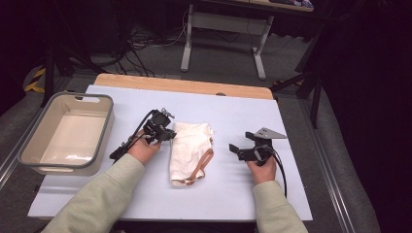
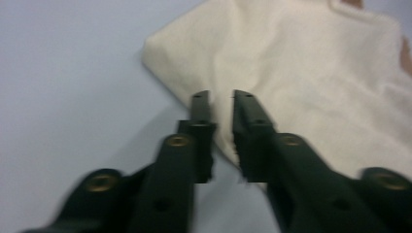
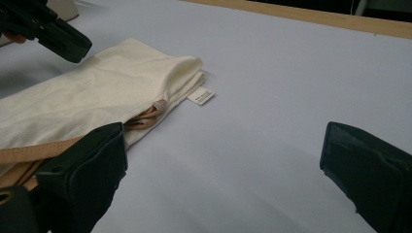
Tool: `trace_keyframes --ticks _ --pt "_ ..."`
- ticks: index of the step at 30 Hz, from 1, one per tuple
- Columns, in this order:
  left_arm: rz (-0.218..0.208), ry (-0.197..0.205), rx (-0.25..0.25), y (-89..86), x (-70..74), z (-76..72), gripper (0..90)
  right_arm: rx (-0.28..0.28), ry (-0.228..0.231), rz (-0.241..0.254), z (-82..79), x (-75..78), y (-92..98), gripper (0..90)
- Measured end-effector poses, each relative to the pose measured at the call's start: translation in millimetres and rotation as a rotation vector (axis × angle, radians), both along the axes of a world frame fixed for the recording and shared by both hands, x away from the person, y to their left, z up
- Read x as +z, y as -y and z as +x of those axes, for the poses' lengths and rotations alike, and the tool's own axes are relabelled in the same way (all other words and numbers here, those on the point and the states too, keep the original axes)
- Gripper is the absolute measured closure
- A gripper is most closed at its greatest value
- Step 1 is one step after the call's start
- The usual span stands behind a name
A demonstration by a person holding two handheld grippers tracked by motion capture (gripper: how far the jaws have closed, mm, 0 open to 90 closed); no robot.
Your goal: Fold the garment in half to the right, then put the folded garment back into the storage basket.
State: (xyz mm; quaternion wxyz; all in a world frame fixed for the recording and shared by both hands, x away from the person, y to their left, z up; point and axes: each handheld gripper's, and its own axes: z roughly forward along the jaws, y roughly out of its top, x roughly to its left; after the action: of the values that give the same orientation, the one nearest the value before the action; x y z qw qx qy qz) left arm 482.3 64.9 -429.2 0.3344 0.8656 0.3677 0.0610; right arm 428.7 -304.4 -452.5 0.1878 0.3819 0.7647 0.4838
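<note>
Cream folded cloth bag [image 1: 187, 151] was noted on the counter [image 1: 243, 116], between both tools. Left hand-held gripper [image 2: 221, 97], slightly parted, was poised over its edge; right hand-held gripper [image 1: 241, 141] was spread wide, empty, just beside it.

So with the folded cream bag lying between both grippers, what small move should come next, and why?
Probably bring the right gripper in to the folded cream bag. Its jaws stand wide open with nothing between them, a gap away from the bag's right edge, while the left gripper, jaws slightly parted, already sits at the left edge. The grey bin waits at the left, a likely destination.
</note>
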Motion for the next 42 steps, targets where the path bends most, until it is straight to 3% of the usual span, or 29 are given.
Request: trace_keyframes --ticks 6,10,16,26,33,42 --pt "-0.044 0.089 -0.029 1.5 9.2 2.0 40.2 0.011 -0.001 0.0 0.1 -0.5 -1.0 3.2" --pt "-0.083 0.088 -0.042 1.4 7.6 10.6 29.0 0.014 -0.003 0.006 0.4 -0.7 -0.8 3.2" --pt "-0.119 0.077 -0.049 4.4 -2.5 25.8 19.4 0.023 -0.01 0.014 0.9 -1.3 -1.0 3.2" --pt "-0.09 0.043 -0.021 7.3 -17.9 45.8 15.4 0.03 -0.016 0.027 2.1 -2.1 -0.2 3.6" --pt "-0.098 -0.023 -0.047 10.6 -25.1 48.0 17.8 0.035 -0.023 0.037 2.5 -2.5 -0.1 3.7" --pt "-0.103 -0.068 -0.063 13.1 -25.6 46.1 17.3 0.042 -0.025 0.039 2.5 -2.6 -0.5 3.7"
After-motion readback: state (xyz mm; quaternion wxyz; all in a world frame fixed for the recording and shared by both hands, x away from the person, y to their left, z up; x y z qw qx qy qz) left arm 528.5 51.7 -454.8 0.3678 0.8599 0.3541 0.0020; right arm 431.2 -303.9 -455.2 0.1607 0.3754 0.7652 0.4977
